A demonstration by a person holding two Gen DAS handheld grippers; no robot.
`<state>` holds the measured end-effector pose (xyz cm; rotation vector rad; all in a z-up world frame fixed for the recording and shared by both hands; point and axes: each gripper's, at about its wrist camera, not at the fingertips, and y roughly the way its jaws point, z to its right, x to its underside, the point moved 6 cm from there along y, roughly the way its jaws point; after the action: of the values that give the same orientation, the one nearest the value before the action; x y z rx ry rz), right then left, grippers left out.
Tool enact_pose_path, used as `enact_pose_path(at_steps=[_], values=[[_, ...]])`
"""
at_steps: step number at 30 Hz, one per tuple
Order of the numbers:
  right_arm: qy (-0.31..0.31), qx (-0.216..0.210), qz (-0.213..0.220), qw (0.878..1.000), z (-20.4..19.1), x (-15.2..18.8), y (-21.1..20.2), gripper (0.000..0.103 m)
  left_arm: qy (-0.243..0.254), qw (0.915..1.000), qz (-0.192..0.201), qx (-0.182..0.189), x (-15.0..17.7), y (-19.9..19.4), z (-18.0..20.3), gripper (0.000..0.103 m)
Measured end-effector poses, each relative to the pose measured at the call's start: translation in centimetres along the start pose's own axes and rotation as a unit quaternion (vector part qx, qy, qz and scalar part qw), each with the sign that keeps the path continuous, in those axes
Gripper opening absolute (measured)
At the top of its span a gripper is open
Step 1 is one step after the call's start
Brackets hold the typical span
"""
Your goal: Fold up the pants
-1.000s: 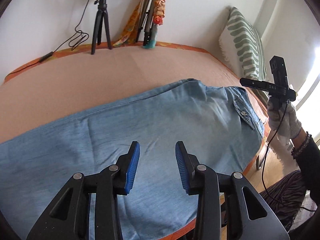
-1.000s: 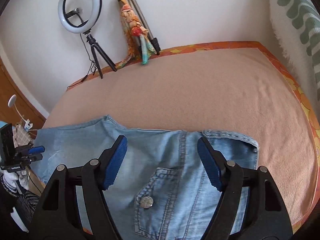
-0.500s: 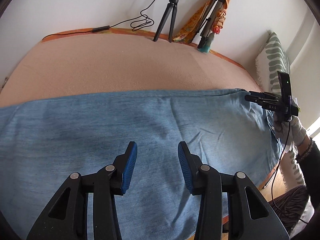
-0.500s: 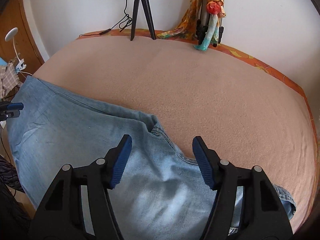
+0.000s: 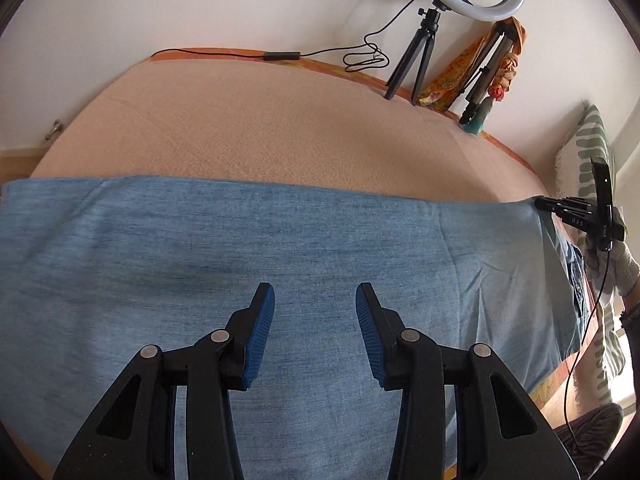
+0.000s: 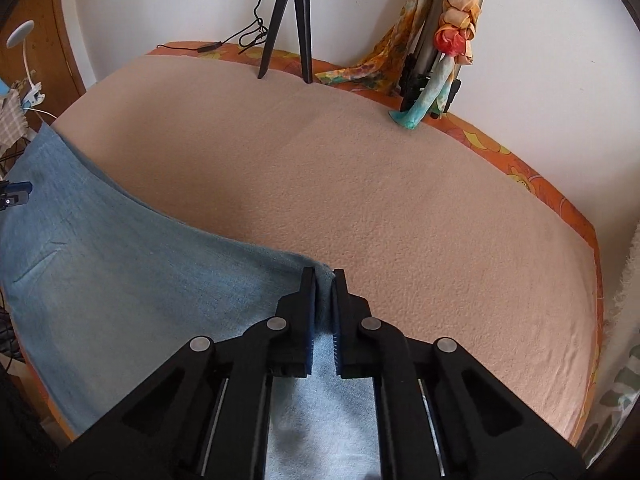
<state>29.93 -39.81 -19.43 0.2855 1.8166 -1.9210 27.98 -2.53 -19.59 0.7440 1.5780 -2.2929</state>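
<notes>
Right gripper (image 6: pixel 324 276) went from wide open over the jeans (image 5: pixel 280 248) to pinched on their far edge, denim bunched between the pads. Jeans lie flat across the near half of the bed (image 5: pixel 280 136), spanning it left to right. Left gripper (image 5: pixel 315 296) hovers over the middle of the denim, jaws apart, holding nothing. Behind: ring light (image 5: pixel 496 4) on a tripod (image 6: pixel 288 24) against the wall, pillow (image 5: pixel 588 148) at right.
</notes>
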Motion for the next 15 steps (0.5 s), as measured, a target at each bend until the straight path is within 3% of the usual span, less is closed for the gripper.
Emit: enact_pose_path(at_steps=[6, 11, 15], values=[[-0.029, 0.035, -0.04, 0.998, -0.9, 0.9, 4.4, 0.005, -0.032, 0.9989, 0.028, -0.02, 0.2, -2.2, -3.0, 0.041], [0.03, 0.02, -0.027, 0.999, -0.1, 1.2, 3.1, 0.012, -0.072, 0.9957, 0.044, -0.038, 1.0, -4.1, -6.0, 0.041], [0.068, 0.028, 0.002, 0.997, 0.1, 2.3, -0.2, 0.025, -0.11, 0.9905, 0.063, -0.052, 1.5, -6.5, -8.6, 0.051]])
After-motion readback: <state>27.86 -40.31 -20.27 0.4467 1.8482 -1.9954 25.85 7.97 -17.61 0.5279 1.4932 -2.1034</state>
